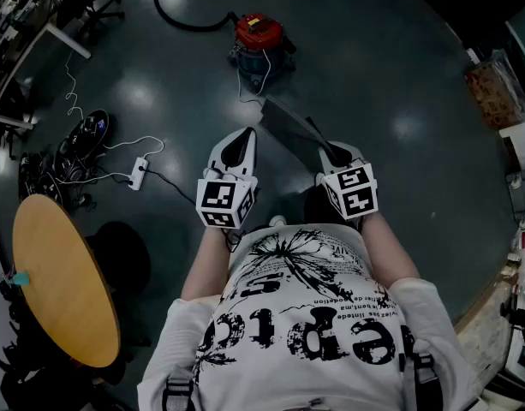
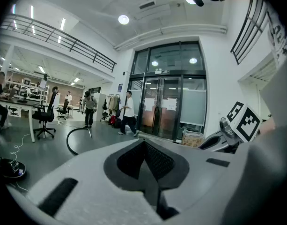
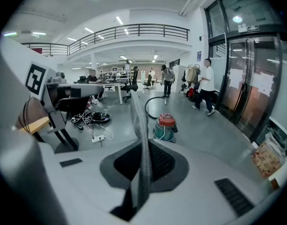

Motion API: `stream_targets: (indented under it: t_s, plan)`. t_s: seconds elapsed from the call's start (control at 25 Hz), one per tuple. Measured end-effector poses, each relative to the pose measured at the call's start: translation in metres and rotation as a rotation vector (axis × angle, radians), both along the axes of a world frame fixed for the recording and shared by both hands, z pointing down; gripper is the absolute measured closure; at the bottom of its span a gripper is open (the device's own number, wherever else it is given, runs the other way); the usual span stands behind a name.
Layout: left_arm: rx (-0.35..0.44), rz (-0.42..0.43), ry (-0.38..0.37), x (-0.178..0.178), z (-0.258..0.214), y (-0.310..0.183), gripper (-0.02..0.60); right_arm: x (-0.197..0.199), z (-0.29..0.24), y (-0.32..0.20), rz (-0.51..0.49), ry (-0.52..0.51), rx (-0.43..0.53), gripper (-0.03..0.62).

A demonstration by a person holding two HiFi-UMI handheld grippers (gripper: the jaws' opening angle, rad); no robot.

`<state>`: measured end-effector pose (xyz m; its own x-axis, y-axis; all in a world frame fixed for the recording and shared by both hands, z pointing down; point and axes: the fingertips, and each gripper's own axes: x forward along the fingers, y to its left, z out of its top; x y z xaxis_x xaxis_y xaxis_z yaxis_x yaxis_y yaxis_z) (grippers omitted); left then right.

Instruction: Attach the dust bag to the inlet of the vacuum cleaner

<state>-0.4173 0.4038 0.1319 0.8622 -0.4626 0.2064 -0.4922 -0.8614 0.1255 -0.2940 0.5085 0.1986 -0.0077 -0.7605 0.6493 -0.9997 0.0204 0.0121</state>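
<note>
Floor well ahead of you holds the vacuum cleaner (image 1: pixel 260 45), up and left of your right hand-held gripper (image 1: pixel 336 156), which pinches the flat dust bag (image 1: pixel 295 134), long axis slanting toward it; your left hand-held gripper (image 1: pixel 238 142) is closed, empty.

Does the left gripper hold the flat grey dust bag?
No, the left gripper has its jaws together on nothing; the flat grey dust bag is clamped in the right gripper.
</note>
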Motion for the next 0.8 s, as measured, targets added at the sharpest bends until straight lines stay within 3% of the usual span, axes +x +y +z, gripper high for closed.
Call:
stream_targets:
  t_s: [0.36, 0.56, 0.8]
  plan:
    - [-0.035, -0.111, -0.030, 0.080, 0.018, -0.064, 0.578, 0.093, 0.021, -0.066, -0.093, -0.034, -0.026, 0.572]
    - [-0.071, -0.203, -0.034, 0.150, 0.024, -0.100, 0.578, 0.168, 0.024, -0.108, -0.197, -0.060, -0.044, 0.572]
    - [-0.119, -0.207, -0.007, 0.246, 0.039, -0.133, 0.578, 0.257, 0.039, -0.157, -0.332, -0.024, -0.075, 0.572]
